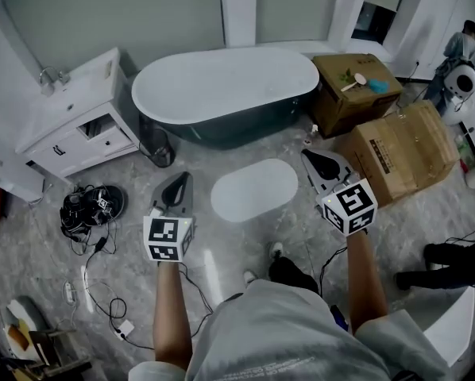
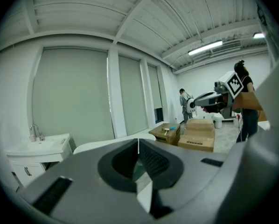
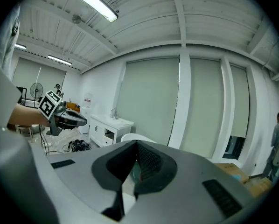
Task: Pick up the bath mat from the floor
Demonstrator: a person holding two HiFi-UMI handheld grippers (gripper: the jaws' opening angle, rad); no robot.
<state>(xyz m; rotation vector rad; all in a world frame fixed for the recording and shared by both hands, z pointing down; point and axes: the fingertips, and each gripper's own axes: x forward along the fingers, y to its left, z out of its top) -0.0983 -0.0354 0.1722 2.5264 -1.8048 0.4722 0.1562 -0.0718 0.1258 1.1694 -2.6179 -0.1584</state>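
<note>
Head view looks steeply down on a bathroom floor of grey marbled tile, with a freestanding bathtub at the top, white inside and dark green outside. Right of it stands a brown cardboard box with its flaps shut; a brush and a blue item lie on its top. A larger box stands just beside it, nearer the person. At left a white vanity has one drawer pulled open; what is in it cannot be made out. A dark tangle of cables lies on the tiles in front of the vanity. The bath mat lies flat on the floor just in front of the bathtub, between the two tools and a little ahead of them, touched by neither. It is a plain white oval, smooth and unfolded, its long side running left to right with the right end slightly nearer the tub. The left gripper hangs above the tiles off the mat's left end, and the right gripper off its right end, both held out at arm's length. Left gripper view shows the left gripper with jaws pressed together and nothing between them; right gripper view shows the right gripper likewise closed to its tips and empty.
</note>
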